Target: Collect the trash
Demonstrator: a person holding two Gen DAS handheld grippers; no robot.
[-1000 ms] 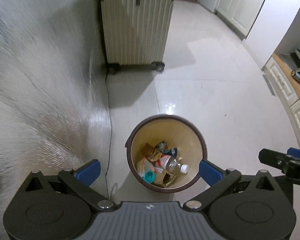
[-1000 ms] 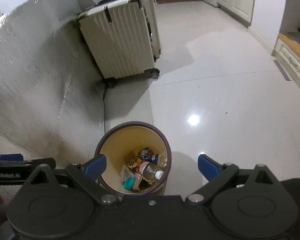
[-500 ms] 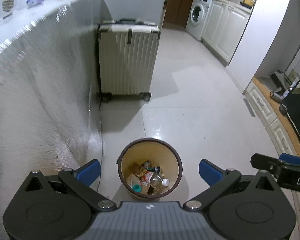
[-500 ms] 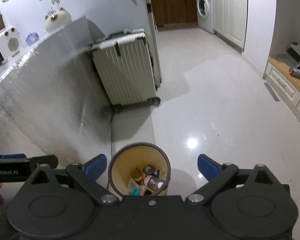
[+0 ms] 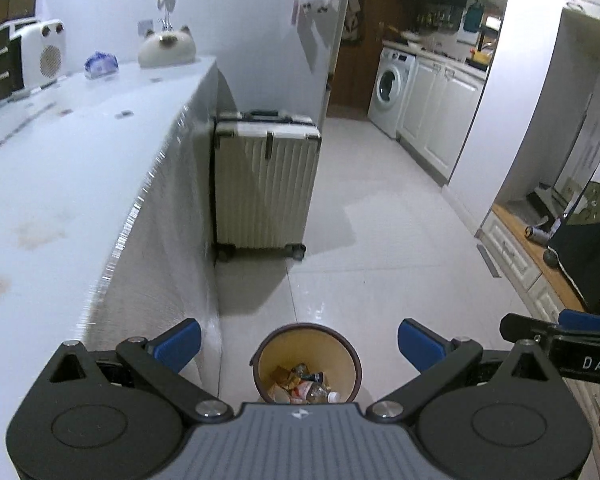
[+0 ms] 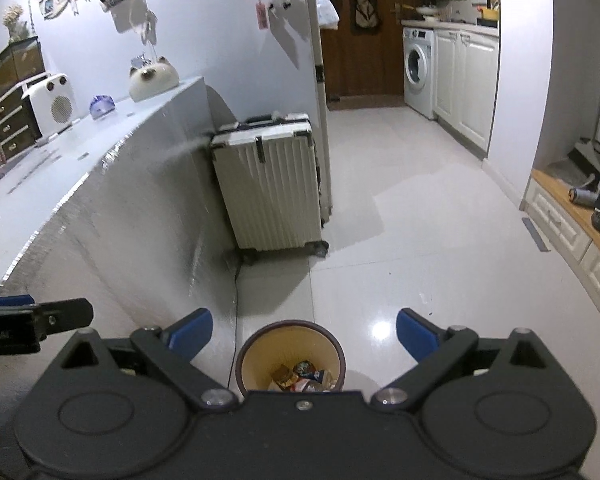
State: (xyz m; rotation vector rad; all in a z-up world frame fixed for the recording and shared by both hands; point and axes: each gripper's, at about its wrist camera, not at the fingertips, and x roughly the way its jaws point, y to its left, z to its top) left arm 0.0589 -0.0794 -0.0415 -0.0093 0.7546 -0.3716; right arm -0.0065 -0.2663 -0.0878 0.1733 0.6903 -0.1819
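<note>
A round brown trash bin (image 5: 306, 330) with a beige inside stands on the floor below both grippers; it also shows in the right wrist view (image 6: 290, 326). It holds a plastic bottle (image 5: 320, 393) and several wrappers (image 6: 296, 376). My left gripper (image 5: 298, 344) is open and empty, high above the bin. My right gripper (image 6: 304, 338) is open and empty, also high above it. The right gripper's finger shows at the right edge of the left wrist view (image 5: 556, 330).
A grey counter (image 5: 72, 184) runs along the left, with a white heater (image 5: 44, 54) and a cat-shaped ornament (image 5: 166, 48) on top. A cream suitcase (image 5: 266, 184) stands on the floor beyond the bin. White cabinets (image 5: 440, 120) and a washing machine (image 5: 390, 86) line the far right.
Both grippers have risen well above the bin and tilted up. The bin looks smaller and lower in both views, and the counter top and far kitchen have come into view.
</note>
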